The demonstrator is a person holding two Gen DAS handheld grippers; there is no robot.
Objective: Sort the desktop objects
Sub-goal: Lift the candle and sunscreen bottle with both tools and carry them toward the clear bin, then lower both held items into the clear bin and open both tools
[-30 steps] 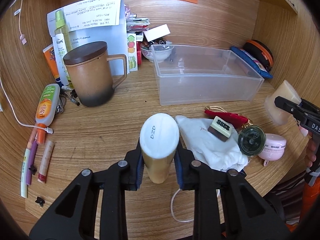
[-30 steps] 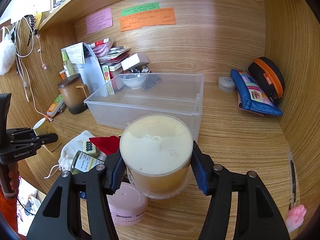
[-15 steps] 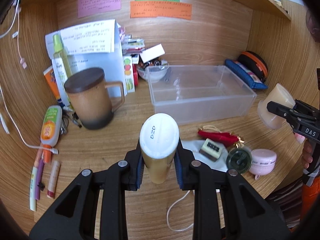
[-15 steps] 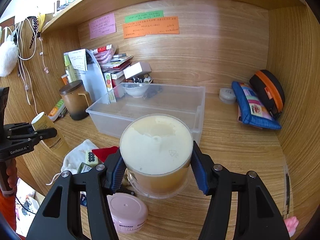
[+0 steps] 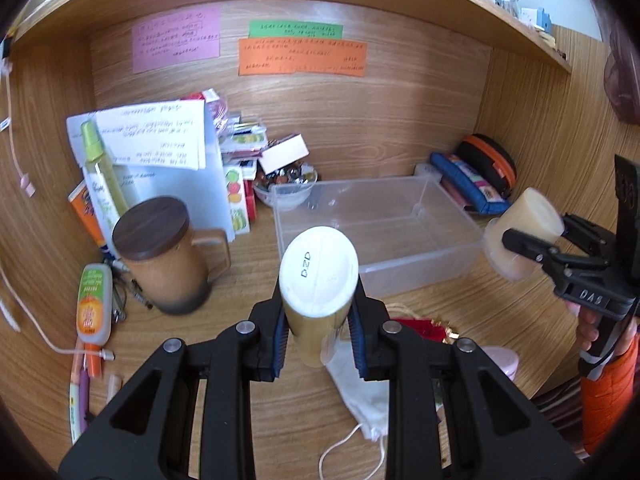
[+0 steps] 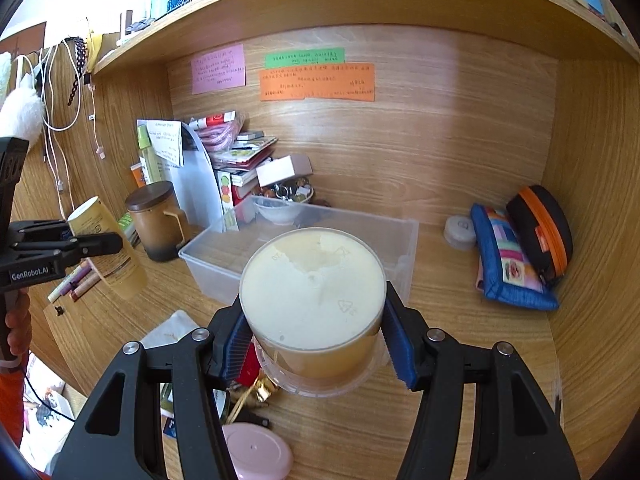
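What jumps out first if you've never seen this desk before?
Two black tongs, each clamped on a cream-filled container held above the desk: the left tongs grip a slim oval bottle, the right tongs a wide round tub. Behind them sits an empty clear bin, below bright sticky notes.

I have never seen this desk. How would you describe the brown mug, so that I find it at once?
Start at the clear plastic bin in the middle of the wooden desk and look to its left, before the leaning white papers. There stands the brown ceramic mug, upright, its handle towards the bin. Unlike the bottles and tubes beside it, it wears a flat dark wooden lid.
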